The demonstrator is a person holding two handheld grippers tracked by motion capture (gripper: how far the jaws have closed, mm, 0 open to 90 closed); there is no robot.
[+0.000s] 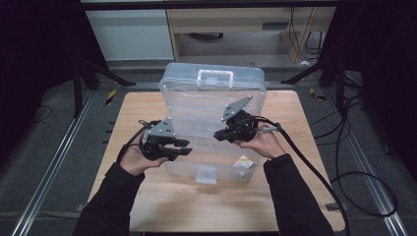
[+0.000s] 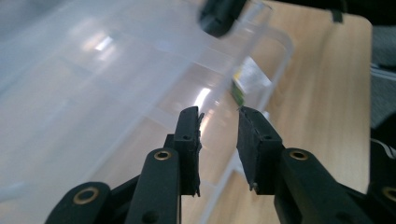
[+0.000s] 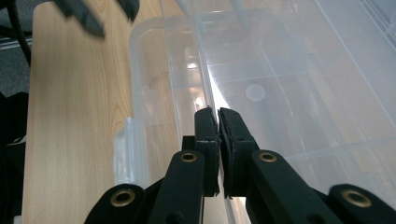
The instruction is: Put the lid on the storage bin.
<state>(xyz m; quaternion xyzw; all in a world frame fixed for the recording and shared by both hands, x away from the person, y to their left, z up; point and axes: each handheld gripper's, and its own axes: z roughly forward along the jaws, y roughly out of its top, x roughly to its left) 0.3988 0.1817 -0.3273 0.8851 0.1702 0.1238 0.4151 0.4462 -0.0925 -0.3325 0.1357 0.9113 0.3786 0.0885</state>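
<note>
Clear plastic box [image 1: 211, 162] sits mid-surface [image 1: 147, 196], its lid [image 1: 216, 105] tilted up and open. A small packet [image 1: 243, 163] lies inside near the front right corner. Right gripper [image 3: 218, 114]: jaws closed on the lid's edge, holding it up. Left gripper [image 2: 219, 122]: jaws partly open, empty, just beside the box's left side.

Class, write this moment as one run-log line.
right gripper: shut on lid edge, raised | left gripper: open, beside lid | box base: on table
</note>
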